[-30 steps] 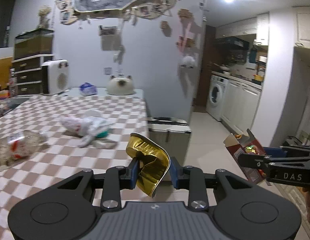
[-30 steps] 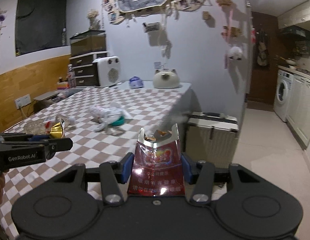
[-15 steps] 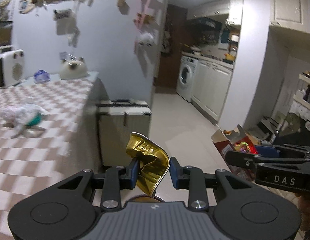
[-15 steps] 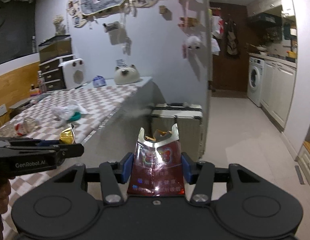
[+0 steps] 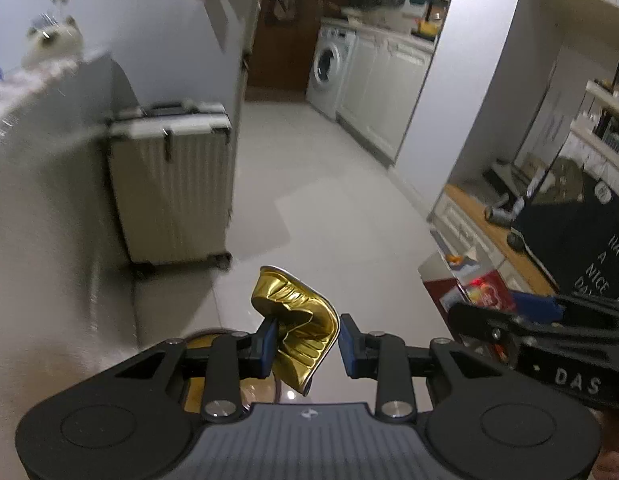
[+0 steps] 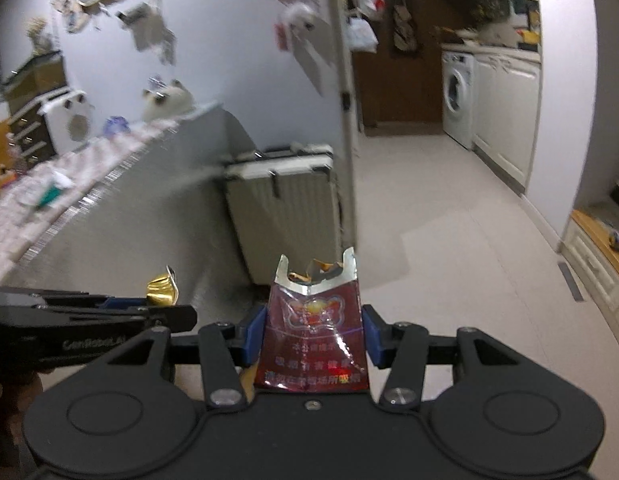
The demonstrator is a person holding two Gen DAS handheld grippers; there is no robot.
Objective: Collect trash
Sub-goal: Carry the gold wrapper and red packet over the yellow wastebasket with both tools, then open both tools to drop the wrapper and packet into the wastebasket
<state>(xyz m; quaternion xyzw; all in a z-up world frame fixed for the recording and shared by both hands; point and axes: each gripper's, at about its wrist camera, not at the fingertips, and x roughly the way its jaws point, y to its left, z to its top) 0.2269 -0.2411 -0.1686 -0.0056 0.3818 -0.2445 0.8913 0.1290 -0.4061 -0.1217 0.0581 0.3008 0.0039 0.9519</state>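
My left gripper (image 5: pixel 307 340) is shut on a crumpled gold foil wrapper (image 5: pixel 299 320) and holds it in the air over the floor. My right gripper (image 6: pixel 312 334) is shut on a torn dark red snack packet (image 6: pixel 315 340), open at its top. Each gripper shows in the other's view: the right one with the red packet (image 5: pixel 481 292) at the right, the left one with the gold wrapper (image 6: pixel 162 288) at the left. A round brownish rim (image 5: pixel 229 384) shows below the left gripper's fingers, mostly hidden.
A pale ribbed suitcase (image 5: pixel 171 184) stands on the floor against the table's grey cloth side (image 5: pixel 41 200). The checkered table (image 6: pixel 49 196) holds more trash at the left. A washing machine (image 5: pixel 327 70) and white cabinets (image 5: pixel 385 88) line the far right. Light floor tiles (image 5: pixel 329 200) lie ahead.
Both grippers have swung right and down, away from the tabletop toward the floor beside the table. The wrapper and the packet stay gripped.
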